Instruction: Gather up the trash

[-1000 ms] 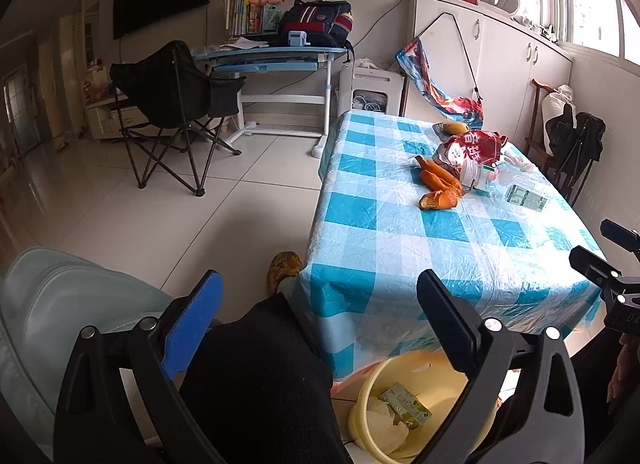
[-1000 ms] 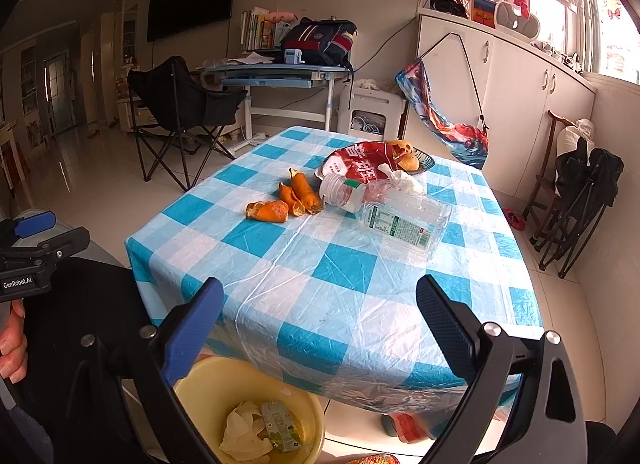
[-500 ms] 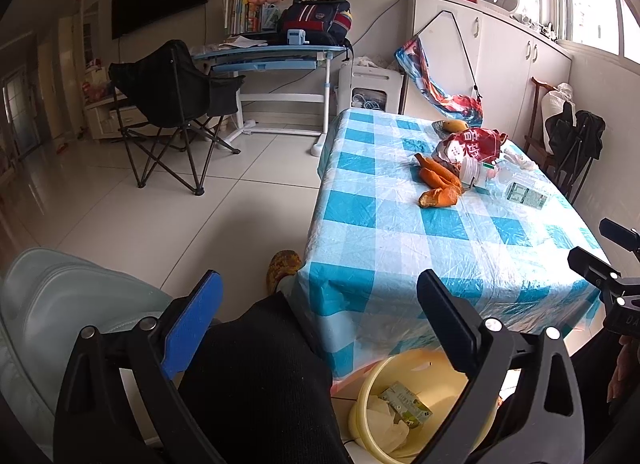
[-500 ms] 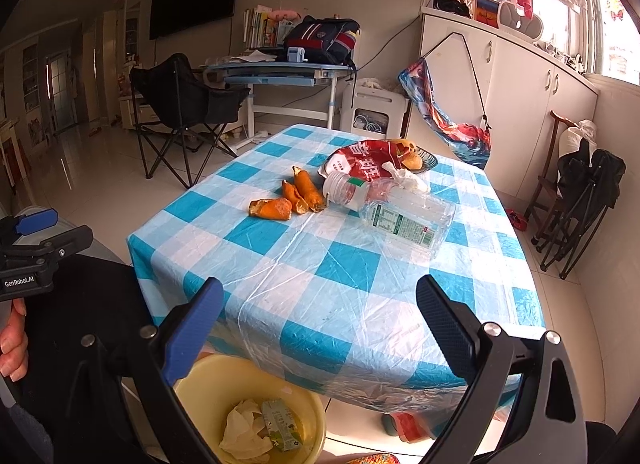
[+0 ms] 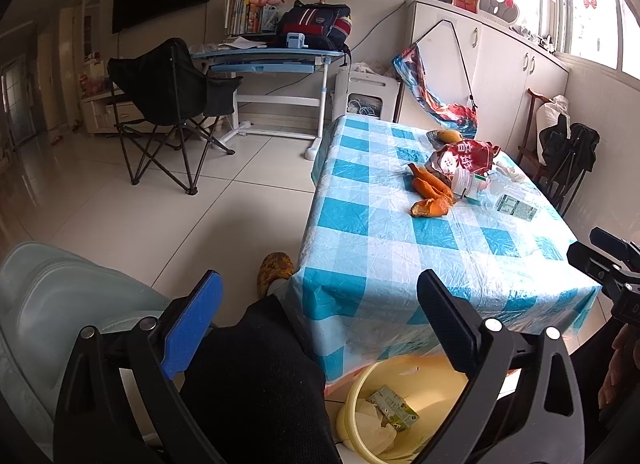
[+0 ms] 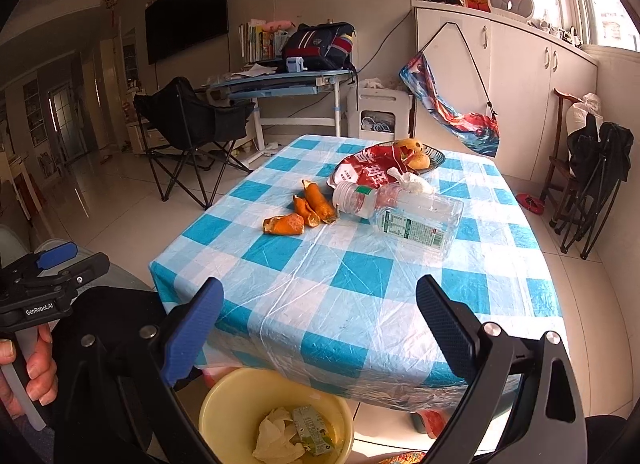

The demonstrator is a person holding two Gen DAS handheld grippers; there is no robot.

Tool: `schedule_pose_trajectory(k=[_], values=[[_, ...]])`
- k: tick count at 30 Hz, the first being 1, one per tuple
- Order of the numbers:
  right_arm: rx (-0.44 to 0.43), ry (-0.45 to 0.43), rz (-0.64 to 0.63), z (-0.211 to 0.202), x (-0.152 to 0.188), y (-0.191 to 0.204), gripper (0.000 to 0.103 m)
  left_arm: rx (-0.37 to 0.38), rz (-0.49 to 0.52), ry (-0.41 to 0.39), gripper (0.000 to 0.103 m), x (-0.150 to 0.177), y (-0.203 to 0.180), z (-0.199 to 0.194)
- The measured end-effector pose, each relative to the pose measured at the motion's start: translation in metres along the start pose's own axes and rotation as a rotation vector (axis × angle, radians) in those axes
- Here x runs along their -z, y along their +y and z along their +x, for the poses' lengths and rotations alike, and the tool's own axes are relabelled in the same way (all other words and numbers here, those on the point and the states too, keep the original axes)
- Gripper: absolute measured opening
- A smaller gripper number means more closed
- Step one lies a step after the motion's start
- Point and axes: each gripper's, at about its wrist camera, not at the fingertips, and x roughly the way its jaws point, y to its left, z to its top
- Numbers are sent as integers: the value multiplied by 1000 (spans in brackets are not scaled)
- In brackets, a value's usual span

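On the blue-checked table lie orange peels, a clear plastic bottle on its side, a red snack bag and a white crumpled tissue. A yellow bin stands on the floor below the table's near edge, holding a tissue and a small green carton. My right gripper is open and empty, above the bin, short of the table edge. My left gripper is open and empty, over a black-trousered knee, left of the table.
A black folding chair and a blue desk stand beyond the table. White cabinets line the right wall, with a dark chair beside the table. A dish with fruit sits behind the red bag. A slippered foot rests on the floor tiles.
The right wrist view has drifted slightly forward and up toward the table. The left gripper has barely moved. Both stay open and empty.
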Motion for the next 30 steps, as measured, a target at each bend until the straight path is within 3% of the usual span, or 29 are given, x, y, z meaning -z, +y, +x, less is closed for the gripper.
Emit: schedule_pose_trajectory(k=[6, 11, 15, 19, 25, 30], values=[[-49, 45, 16, 8, -9, -4, 93, 40, 25, 27, 94, -8, -13, 12], [-95, 77, 59, 14, -22, -21, 93, 96, 124, 40, 94, -22, -45, 38], [-120, 78, 134, 19, -25, -40, 93, 159, 240, 53, 94, -40, -76, 70], [-125, 76, 184, 26, -22, -50, 93, 187, 291, 99, 94, -58, -95, 114], [-94, 81, 115, 41, -43, -56, 93, 230, 398, 152, 94, -70, -115, 165], [-41, 116, -8, 71, -66, -67, 93, 267, 424, 200, 92, -80, -124, 198]])
